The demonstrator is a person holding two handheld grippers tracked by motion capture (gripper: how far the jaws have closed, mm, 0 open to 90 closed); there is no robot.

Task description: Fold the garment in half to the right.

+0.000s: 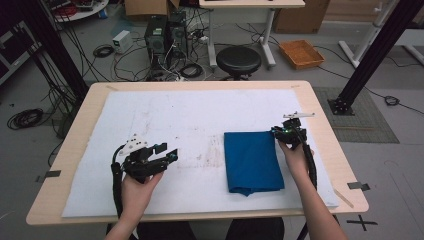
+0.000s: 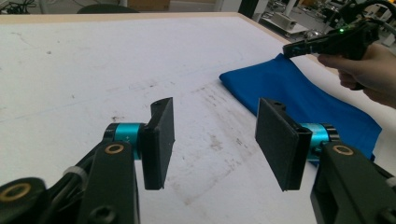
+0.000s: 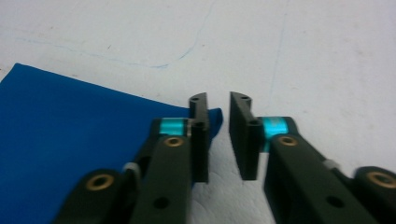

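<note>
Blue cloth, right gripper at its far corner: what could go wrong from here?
1. The right gripper has its jaws narrowly apart with the corner of the blue cloth just beside the gap, not between the pads; closing now may miss it.
2. The cloth lies folded; a pinch could catch one layer and undo the fold.
3. The left gripper sits open, off the cloth, so a pull may drag the whole cloth across the white sheet.

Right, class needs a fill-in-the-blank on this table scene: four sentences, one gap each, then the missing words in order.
1. The folded cloth is coloured ____.
2. The right gripper is at the cloth's far ____ corner in the high view.
3. The left gripper has its jaws wide ____ with nothing between them.
4. The cloth lies on a ____ sheet covering the table.

Missing words: blue; right; open; white
</note>
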